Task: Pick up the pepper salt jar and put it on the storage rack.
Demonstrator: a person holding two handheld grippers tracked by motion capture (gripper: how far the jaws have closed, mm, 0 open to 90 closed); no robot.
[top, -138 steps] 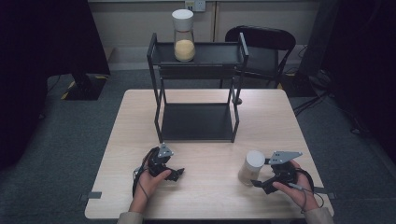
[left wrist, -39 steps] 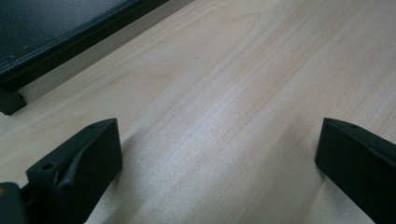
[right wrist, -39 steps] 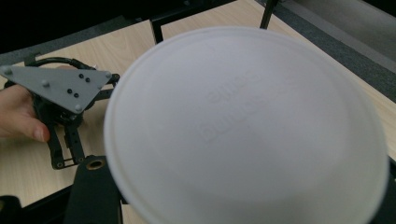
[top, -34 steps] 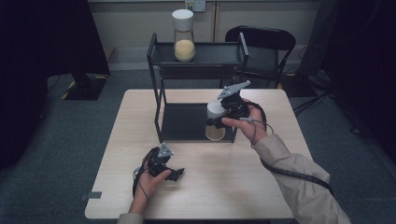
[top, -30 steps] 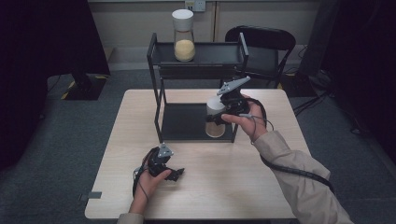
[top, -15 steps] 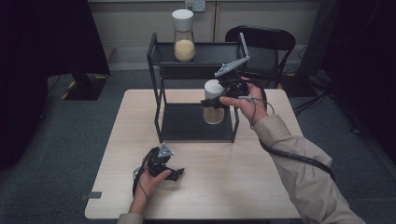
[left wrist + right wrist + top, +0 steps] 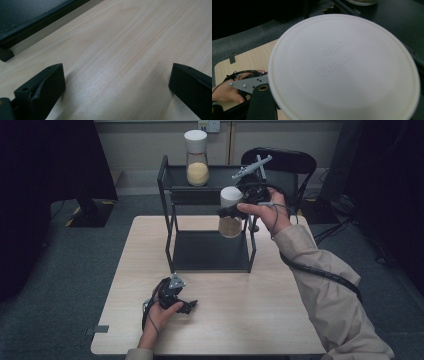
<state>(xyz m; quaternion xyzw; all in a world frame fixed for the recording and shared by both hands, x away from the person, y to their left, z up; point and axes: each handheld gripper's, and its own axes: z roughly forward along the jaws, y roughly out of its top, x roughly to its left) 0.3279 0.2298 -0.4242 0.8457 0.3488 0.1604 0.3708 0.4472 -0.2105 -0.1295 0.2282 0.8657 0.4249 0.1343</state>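
Two jars now sit near the black rack's (image 7: 210, 215) top shelf: the one already standing there (image 7: 197, 159), and a white-lidded jar (image 7: 230, 212) clamped in the right gripper (image 7: 240, 202), lifted off the table (image 7: 280, 310) to shelf height since a second ago. The left gripper (image 7: 181, 304) hasn't budged, jaws wide apart on the wood. In the right gripper view the lid (image 7: 344, 67) hides the jaws (grain level unseen).
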